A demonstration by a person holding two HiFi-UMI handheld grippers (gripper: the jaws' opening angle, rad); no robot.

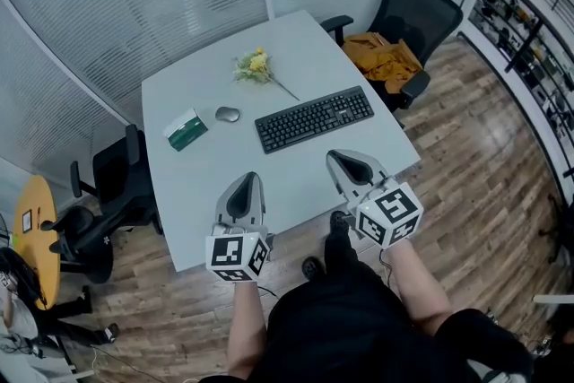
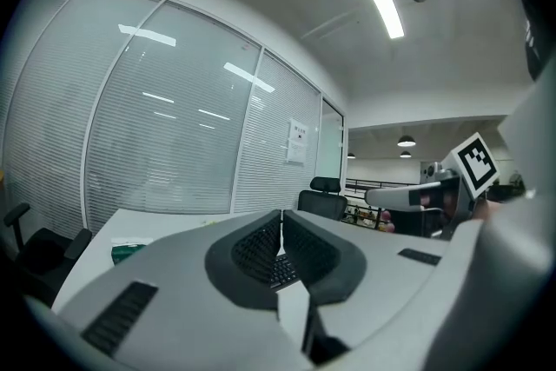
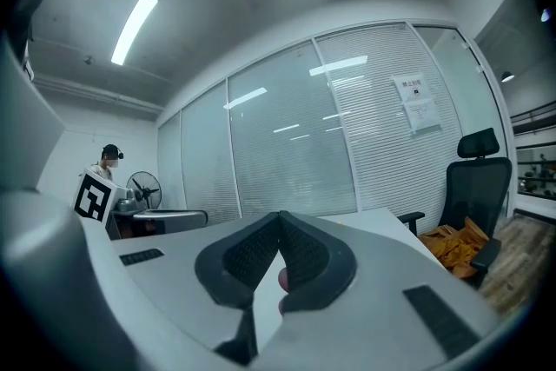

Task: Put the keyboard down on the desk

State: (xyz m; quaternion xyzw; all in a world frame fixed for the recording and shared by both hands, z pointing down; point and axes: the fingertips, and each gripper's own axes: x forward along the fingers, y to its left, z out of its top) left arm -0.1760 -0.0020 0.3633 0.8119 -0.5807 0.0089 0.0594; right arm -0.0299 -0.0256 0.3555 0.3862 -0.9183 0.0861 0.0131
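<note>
Now the black keyboard [image 1: 314, 118] lies flat, slightly askew, on the pale desk [image 1: 296, 49] (a mouse [image 1: 228, 114] near one end), while the left gripper [image 1: 246, 184] and right gripper [image 1: 339, 159] hang short of it, jaws pressed together on nothing

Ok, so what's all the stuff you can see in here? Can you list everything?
desk: one, pale grey, middle of the room
keyboard: one, black, flat on the desk
mouse: one, grey, left of the keyboard
box: one, green and white, left of the mouse
flowers: one bunch, yellow, desk's far side
chairs: three, black, one past the desk's far right corner, two at its left
cloth: one, orange, on the right chair's seat
round table: one, yellow, far left
floor: wooden, brown
left gripper: grey, shut, empty, above the desk's near edge
right gripper: grey, shut, empty, beside it
</note>
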